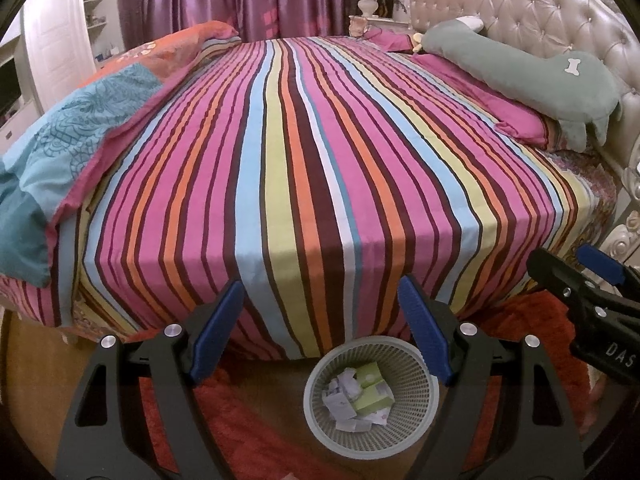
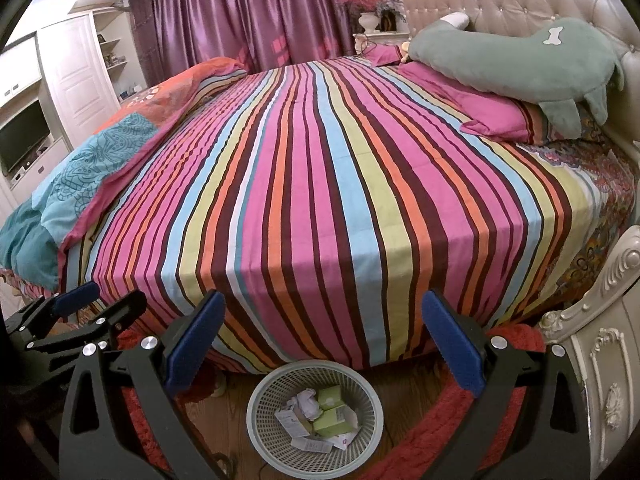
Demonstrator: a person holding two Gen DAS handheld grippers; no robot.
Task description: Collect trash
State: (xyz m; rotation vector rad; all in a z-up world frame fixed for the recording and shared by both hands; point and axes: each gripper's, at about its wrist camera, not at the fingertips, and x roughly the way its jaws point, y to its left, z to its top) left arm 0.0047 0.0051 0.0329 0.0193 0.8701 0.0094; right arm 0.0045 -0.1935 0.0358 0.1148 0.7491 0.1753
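While hovering beside the bed (image 1: 312,152), both grippers open and empty.
Basket (image 1: 370,392) below, holding crumpled paper (image 1: 344,388) and green boxes (image 1: 372,378).

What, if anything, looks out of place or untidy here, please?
Nothing much: the trash sits inside the basket, none spilled on the floor. Only the quilt is bunched at the bed's far left edge.
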